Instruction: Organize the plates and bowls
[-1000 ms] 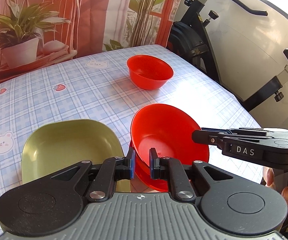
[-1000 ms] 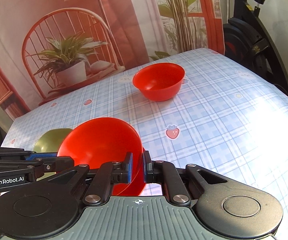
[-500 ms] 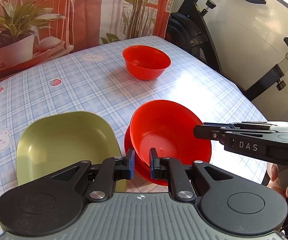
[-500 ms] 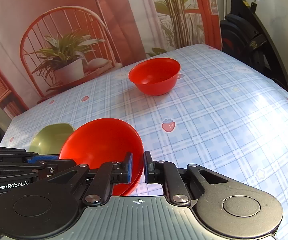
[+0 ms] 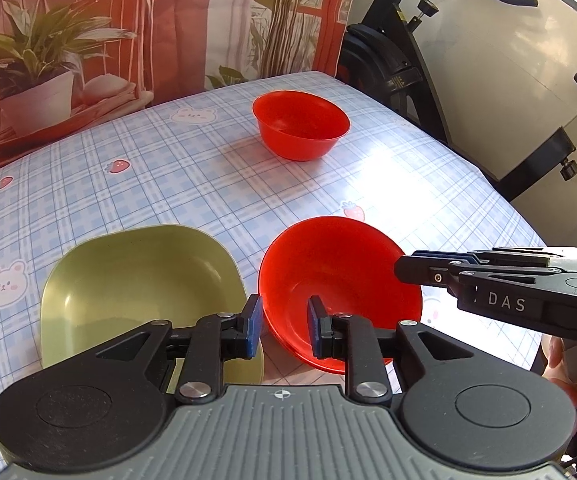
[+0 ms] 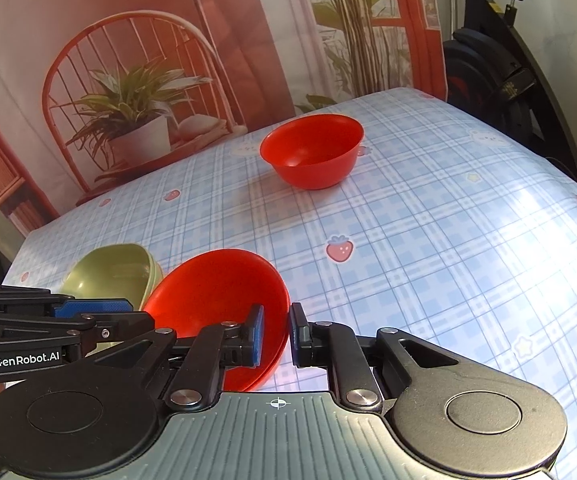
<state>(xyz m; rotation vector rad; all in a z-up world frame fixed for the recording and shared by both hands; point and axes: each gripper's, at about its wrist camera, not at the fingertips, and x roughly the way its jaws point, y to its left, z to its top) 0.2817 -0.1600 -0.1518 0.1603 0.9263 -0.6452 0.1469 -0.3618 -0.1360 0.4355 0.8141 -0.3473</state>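
Both grippers' fingers (image 5: 254,330) straddle the red bowl's (image 5: 340,280) rim.

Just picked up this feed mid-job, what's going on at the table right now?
A person holds a gripper in each hand at a stack of red bowls near the table's front edge, beside a green plate. The left gripper straddles the stack's near rim and its jaws are opening, pads off the rim. The right gripper is shut on the rim at the stack's right side. Another red bowl sits alone farther back on the checked tablecloth.
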